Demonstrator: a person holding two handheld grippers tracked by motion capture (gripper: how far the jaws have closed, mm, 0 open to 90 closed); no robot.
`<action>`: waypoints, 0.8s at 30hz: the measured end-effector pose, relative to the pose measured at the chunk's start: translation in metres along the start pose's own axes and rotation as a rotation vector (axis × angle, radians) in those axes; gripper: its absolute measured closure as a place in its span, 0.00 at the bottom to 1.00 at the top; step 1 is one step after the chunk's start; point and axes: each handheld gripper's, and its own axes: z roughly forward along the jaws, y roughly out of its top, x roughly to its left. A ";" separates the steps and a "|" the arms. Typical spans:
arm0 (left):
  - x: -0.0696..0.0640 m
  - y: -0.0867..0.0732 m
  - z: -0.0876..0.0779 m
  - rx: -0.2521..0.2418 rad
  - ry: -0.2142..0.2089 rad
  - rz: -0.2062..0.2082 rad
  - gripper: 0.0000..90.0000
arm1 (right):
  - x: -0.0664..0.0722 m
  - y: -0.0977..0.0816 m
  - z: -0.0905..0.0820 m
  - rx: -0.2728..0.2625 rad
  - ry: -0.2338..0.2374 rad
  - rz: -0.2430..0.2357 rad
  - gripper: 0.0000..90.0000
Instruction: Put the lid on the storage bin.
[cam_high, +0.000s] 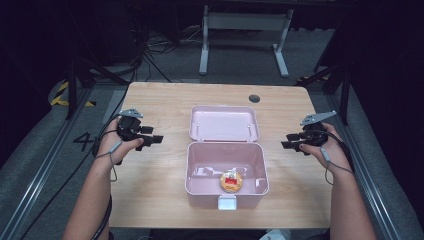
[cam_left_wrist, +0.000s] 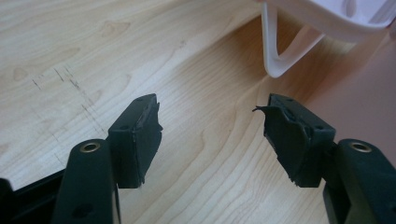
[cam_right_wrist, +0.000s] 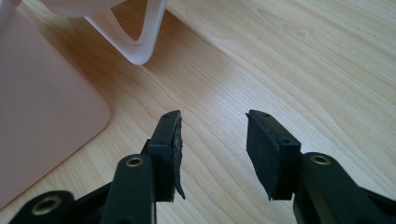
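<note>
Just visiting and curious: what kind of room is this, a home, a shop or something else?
Probably a lab or recording workspace, not a home. A bare wooden table stands among dark frames, loose cables trail over grey carpet, and yellow-black hazard tape marks the floor.

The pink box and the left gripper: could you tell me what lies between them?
Nothing: in the high view, bare wooden table separates the left gripper from the open pink box.
</note>
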 end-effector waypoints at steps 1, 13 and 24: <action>-0.001 0.002 -0.001 -0.002 -0.007 0.000 0.43 | 0.000 0.000 -0.001 -0.001 0.001 0.001 0.62; -0.008 0.023 0.001 -0.049 -0.016 0.029 0.44 | 0.006 -0.007 -0.011 -0.015 -0.006 0.012 0.61; -0.014 0.051 0.006 -0.089 -0.055 0.047 0.50 | 0.006 -0.011 -0.010 -0.011 -0.007 0.021 0.60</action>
